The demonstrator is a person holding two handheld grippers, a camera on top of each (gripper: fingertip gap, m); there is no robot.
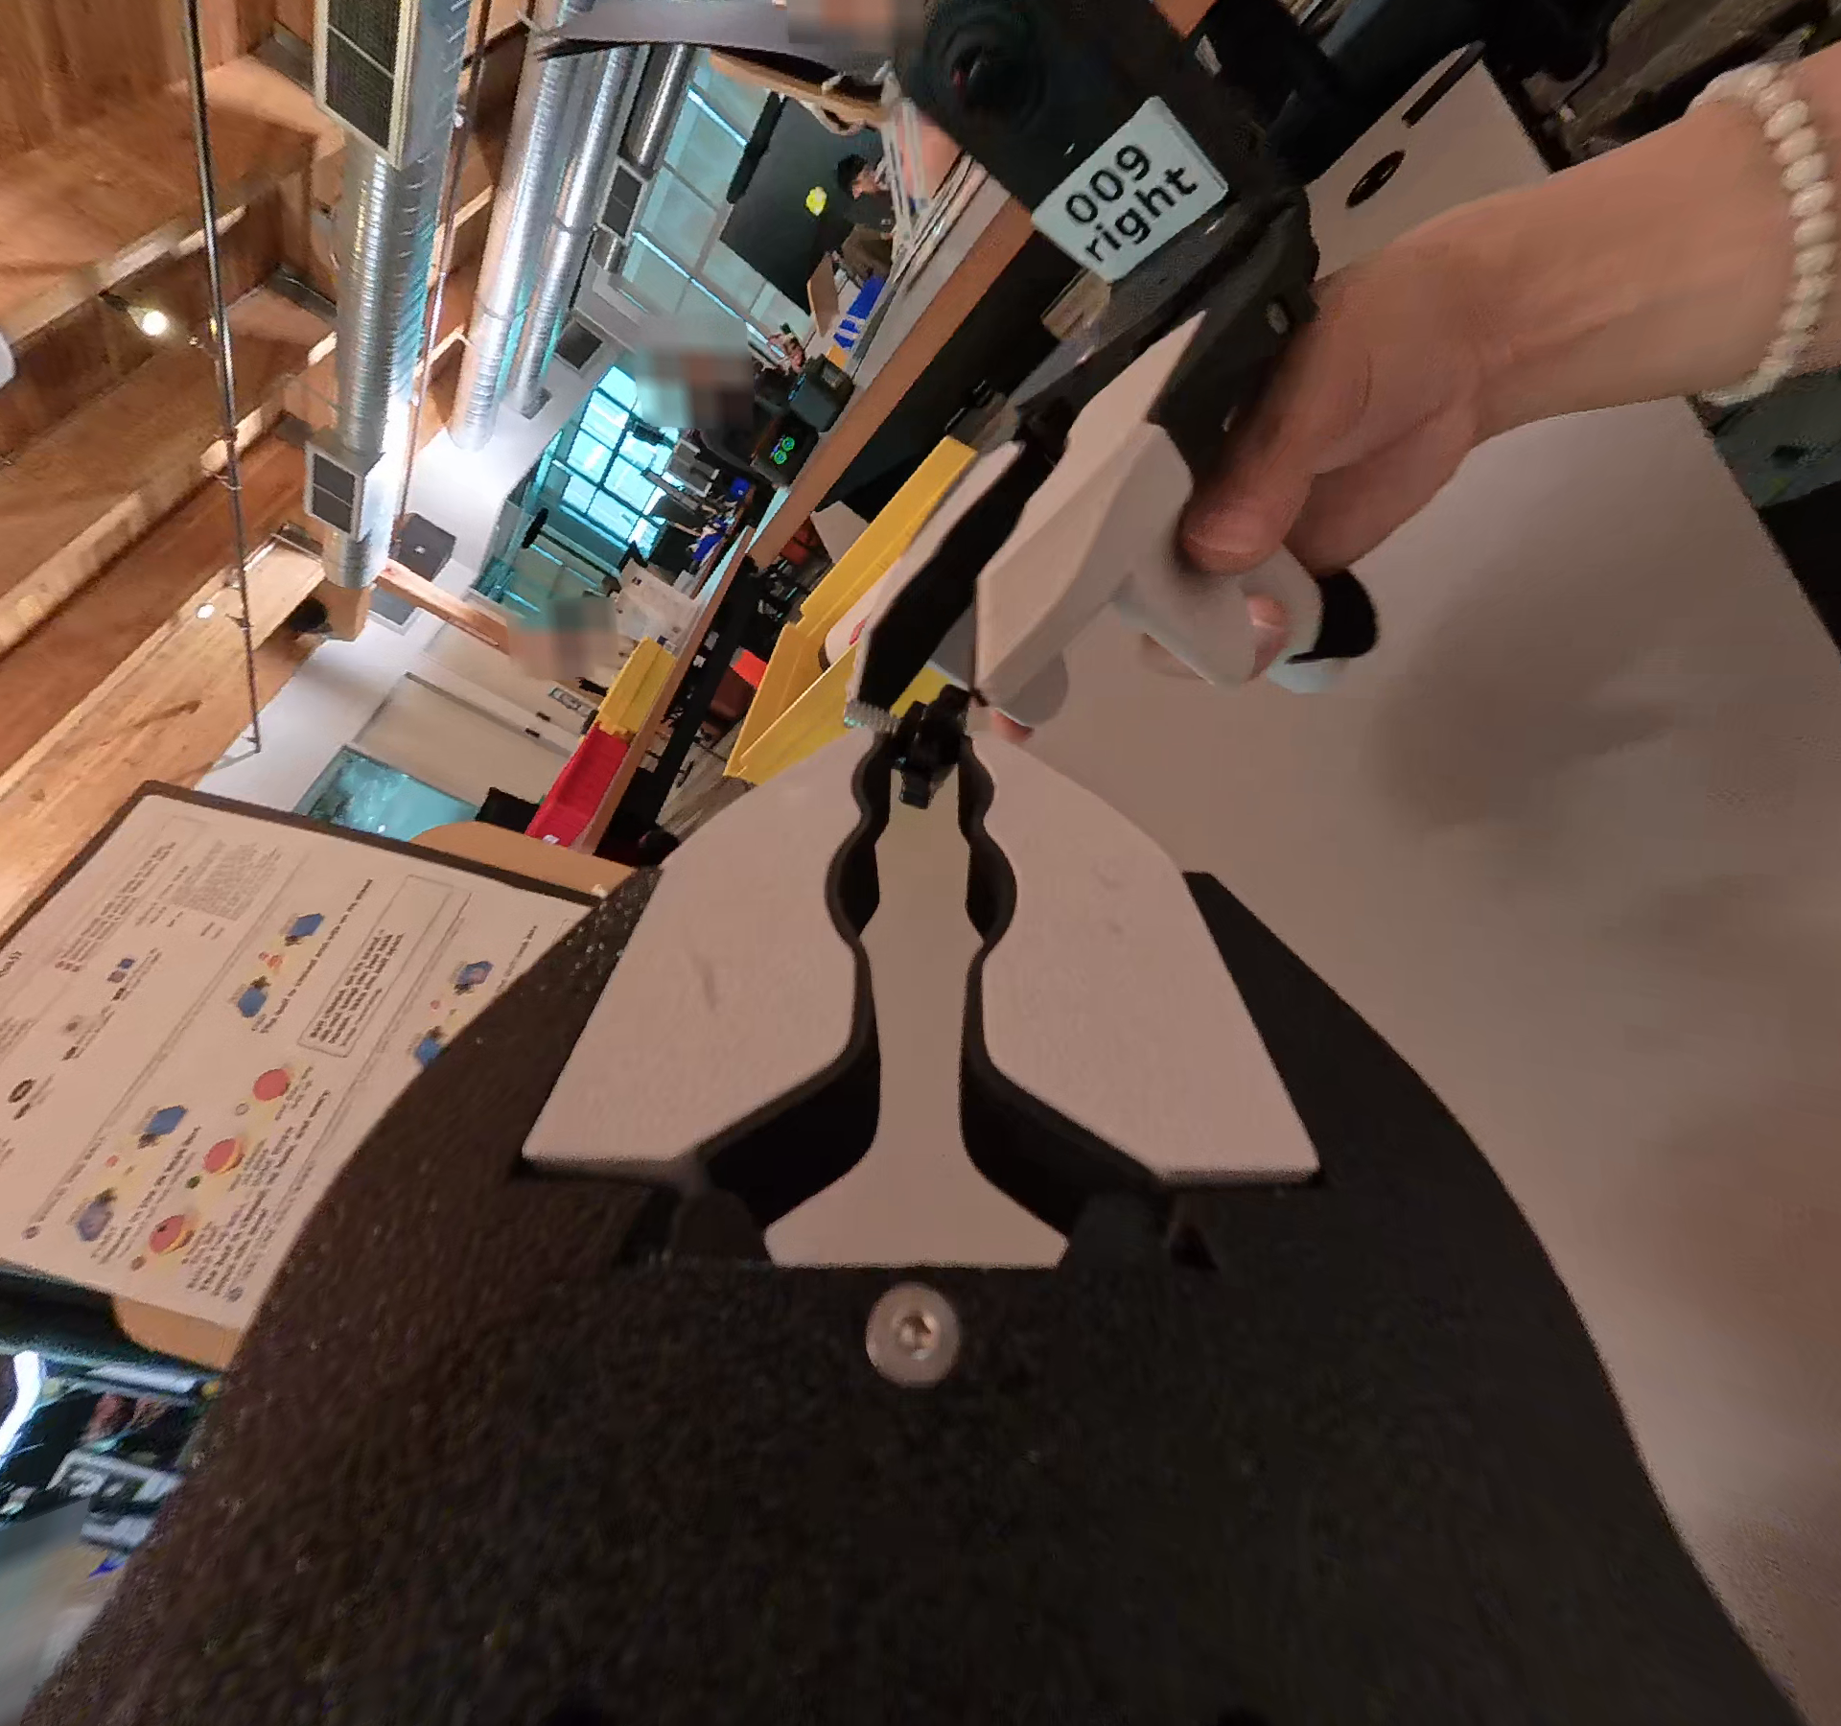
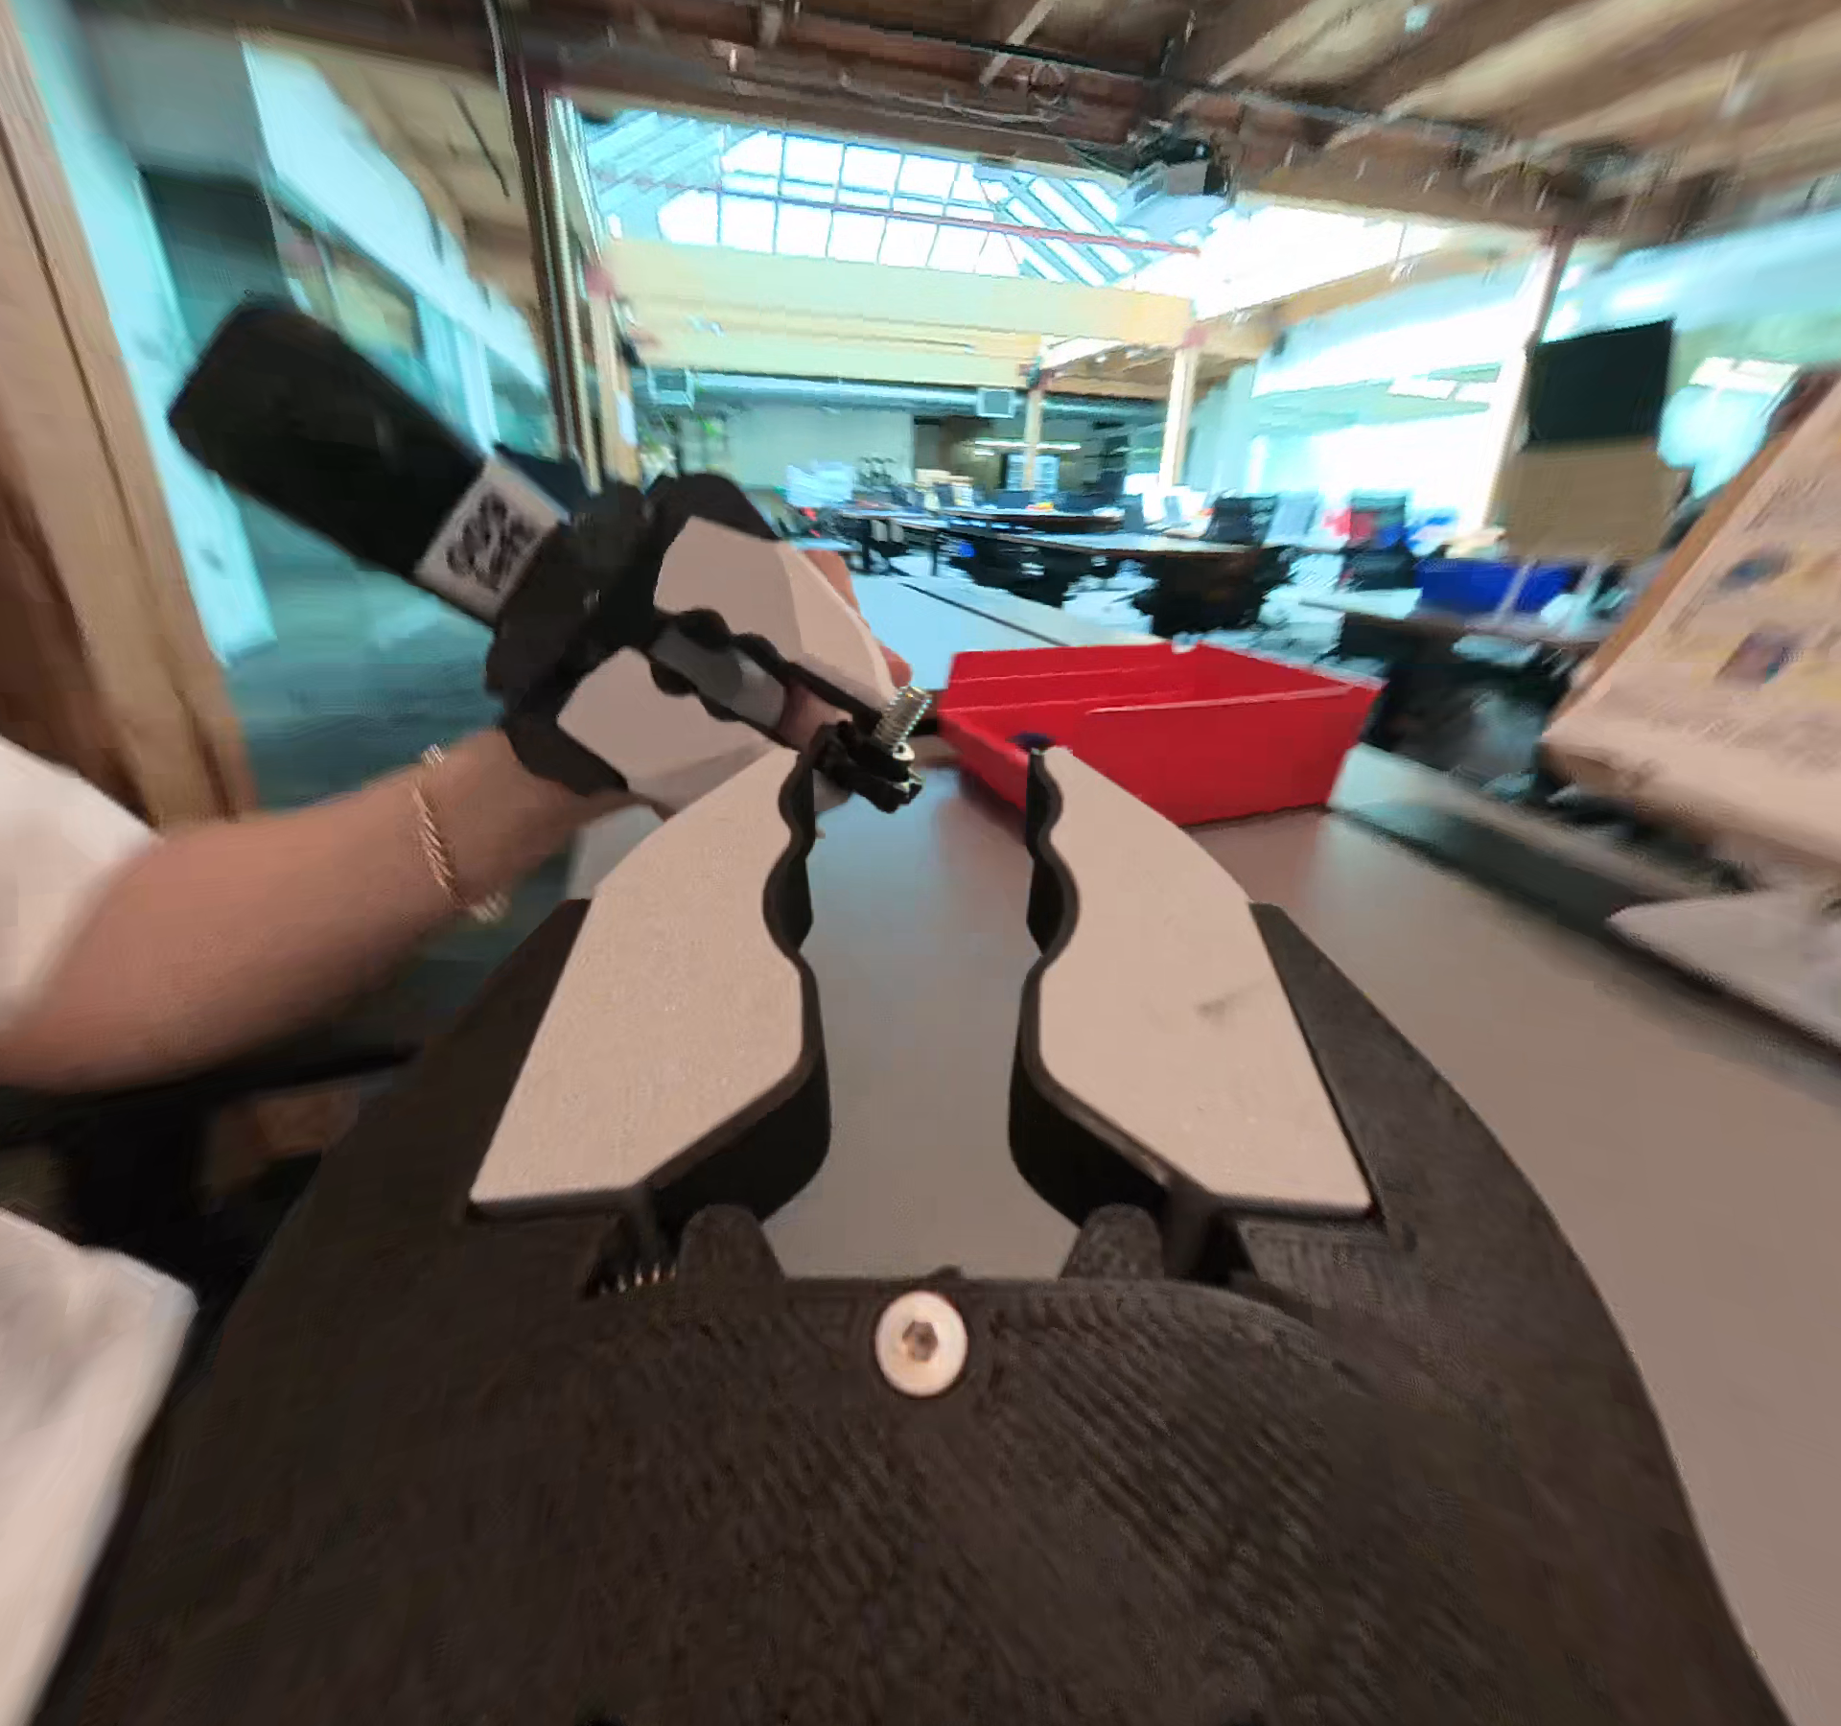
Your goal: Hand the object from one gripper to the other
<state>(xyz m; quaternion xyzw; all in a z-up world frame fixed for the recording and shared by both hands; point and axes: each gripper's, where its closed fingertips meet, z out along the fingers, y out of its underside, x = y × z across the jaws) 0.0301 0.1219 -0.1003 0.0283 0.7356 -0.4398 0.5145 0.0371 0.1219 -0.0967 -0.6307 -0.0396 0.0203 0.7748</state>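
A small black knob with a silver threaded bolt (image 1: 921,747) sits pinched between the tips of my left gripper (image 1: 921,772), which is shut on it. In the right wrist view the left gripper (image 2: 847,732) reaches in from the left, holding the knob bolt (image 2: 882,762) above the table. My right gripper (image 2: 921,767) is open, and the knob lies just beside its left fingertip (image 2: 797,782), at the mouth of the gap. In the left wrist view the right gripper (image 1: 931,692) comes down from the upper right, its tips on either side of the bolt's upper end.
A red bin (image 2: 1195,732) stands on the grey table (image 2: 1494,1080) just beyond the grippers. A yellow bin (image 1: 797,682) and the red bin (image 1: 583,782) show past the table edge. An instruction sheet on a board (image 1: 249,1031) leans at the side.
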